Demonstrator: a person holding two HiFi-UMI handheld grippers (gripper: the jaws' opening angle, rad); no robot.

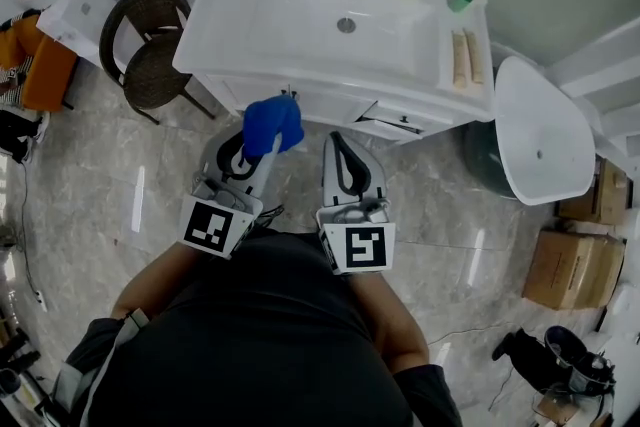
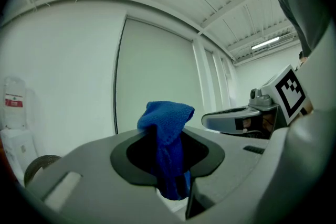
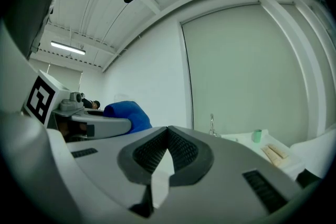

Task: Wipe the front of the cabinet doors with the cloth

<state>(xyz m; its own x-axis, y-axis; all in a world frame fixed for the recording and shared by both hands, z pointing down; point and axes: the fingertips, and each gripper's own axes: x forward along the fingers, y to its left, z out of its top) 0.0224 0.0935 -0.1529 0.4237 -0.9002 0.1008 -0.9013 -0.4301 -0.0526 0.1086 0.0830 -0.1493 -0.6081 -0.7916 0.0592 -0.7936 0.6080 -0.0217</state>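
Clamped the blue cloth (image 1: 272,123) in the left gripper (image 2: 169,165), near the cabinet doors (image 1: 335,105) under the sink (image 1: 300,15), right gripper (image 3: 167,147) closed on nothing; judged wiping not yet begun.

The left forearm (image 1: 165,270) and right forearm (image 1: 395,310) reach forward side by side, and the two grippers lie close and parallel. The left gripper (image 1: 262,150) has its fingers (image 2: 131,152) clamped on a blue cloth (image 1: 272,122) that bunches above the tips. The right gripper (image 1: 342,143) has its fingers (image 3: 181,152) closed together, with nothing between them.
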